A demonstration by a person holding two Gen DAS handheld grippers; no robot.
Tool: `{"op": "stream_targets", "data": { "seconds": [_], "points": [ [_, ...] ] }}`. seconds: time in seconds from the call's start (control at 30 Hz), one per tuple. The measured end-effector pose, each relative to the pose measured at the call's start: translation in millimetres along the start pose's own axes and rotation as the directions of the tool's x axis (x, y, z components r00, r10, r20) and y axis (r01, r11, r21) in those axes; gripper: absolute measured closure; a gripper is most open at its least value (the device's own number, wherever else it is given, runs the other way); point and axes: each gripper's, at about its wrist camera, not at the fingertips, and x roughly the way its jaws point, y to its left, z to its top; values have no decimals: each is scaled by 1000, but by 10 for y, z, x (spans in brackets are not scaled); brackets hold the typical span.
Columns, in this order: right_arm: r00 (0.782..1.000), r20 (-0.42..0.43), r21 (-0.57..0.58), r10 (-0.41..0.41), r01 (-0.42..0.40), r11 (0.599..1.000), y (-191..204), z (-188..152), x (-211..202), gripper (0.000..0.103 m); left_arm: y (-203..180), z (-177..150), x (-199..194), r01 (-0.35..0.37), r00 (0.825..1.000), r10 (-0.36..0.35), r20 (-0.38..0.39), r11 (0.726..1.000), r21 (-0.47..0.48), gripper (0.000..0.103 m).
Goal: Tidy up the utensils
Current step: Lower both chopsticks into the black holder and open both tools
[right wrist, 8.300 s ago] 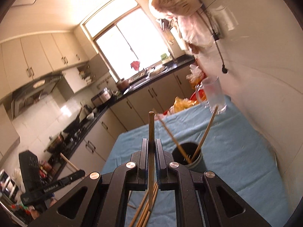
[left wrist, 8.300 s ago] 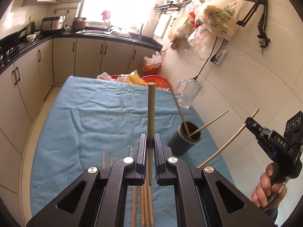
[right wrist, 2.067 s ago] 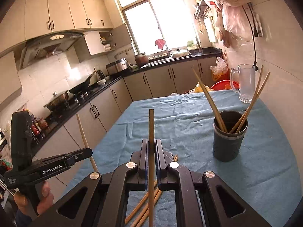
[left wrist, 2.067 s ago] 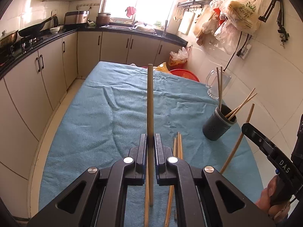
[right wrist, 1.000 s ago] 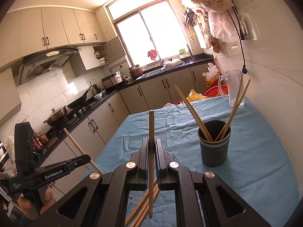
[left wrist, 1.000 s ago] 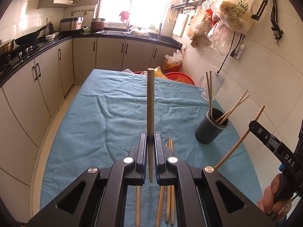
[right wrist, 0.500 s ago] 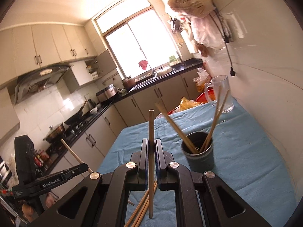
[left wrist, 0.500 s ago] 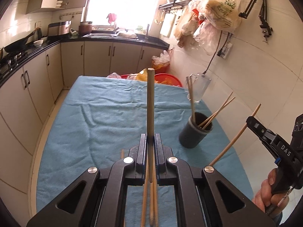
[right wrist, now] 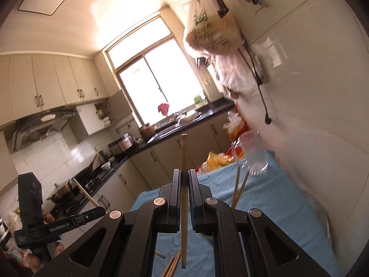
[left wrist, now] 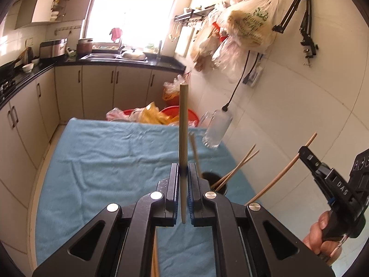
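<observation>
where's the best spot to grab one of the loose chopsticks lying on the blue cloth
Probably near the middle of its length, coming straight down from above with the fingers across the stick. The loose chopsticks lie flat and close together on the blue cloth, so only their tops are free, and an outer stick looks easier to separate. Both grippers already hold a chopstick.

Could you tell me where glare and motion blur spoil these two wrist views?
Left wrist view: the window is blown out to white and the glass mug is smeared by motion, while the chopstick in the left hand-held gripper stays sharp. Right wrist view: the window and ceiling glare white, and the tiled wall on the right is streaked with blur.
</observation>
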Motion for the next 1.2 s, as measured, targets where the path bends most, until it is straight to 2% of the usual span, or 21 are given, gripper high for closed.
{"op": "stream_targets", "data": {
  "seconds": [0.23, 0.47, 0.83, 1.13, 1.17, 1.2],
  "points": [
    [998, 51, 42, -39, 37, 998, -165, 270, 172, 96, -272, 338, 302, 52, 999, -52, 16, 999, -2, 96],
    [995, 36, 58, -89, 87, 995, -359, 270, 460, 96, -404, 374, 784, 81, 996, -82, -23, 997, -20, 96],
    [988, -102, 89, -118, 127, 988, -736, -58, 929, 96, -255, 79, 1502, 62, 985, -71, -159, 996, -65, 96],
    [974, -198, 89, -113, 132, 987, -834, -249, 1161, 94, -169, -39, 1658, 48, 980, -61, -191, 996, -72, 96],
    [972, -204, 86, -112, 132, 988, -836, -257, 1164, 93, -166, -41, 1657, 47, 980, -59, -187, 996, -71, 96],
    [971, -211, 81, -112, 131, 988, -832, -256, 1160, 82, -166, -38, 1645, 51, 981, -63, -185, 996, -69, 95]
  ]
}}
